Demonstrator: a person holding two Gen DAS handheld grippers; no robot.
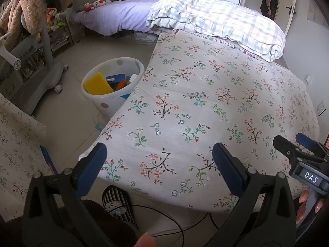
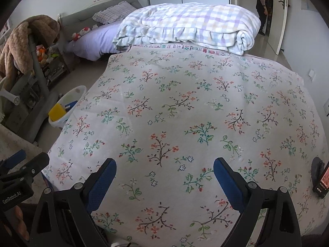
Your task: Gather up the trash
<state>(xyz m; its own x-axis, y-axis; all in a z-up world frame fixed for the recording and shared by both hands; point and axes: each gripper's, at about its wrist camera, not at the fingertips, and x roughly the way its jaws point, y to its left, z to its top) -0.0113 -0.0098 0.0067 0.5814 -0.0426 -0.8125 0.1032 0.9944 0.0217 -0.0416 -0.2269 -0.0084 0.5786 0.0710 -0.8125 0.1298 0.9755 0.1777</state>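
Left wrist view
Left tool [image 1: 159, 160]: blue-padded fingers spread apart, nothing between them, hovering over the floral-printed white bed cover [image 1: 205, 103].
Trash bin: white polka-dot plastic bin [image 1: 98, 99] on the floor at 10 o'clock, beside the bed edge, holding a yellow sponge-like block [image 1: 97, 84] and blue and orange scraps.
Right tool [image 1: 296, 144]: at 3 o'clock, fingers apart.
Bedding: folded checked quilt [image 1: 216, 20] at 12 o'clock.

Right wrist view
Right tool [image 2: 164, 177]: fingers wide apart, empty, above the cover.
Trash bin: at 9 o'clock, partly hidden by the bed edge.
Black phone [image 2: 321, 182]: at 3 o'clock on the cover.
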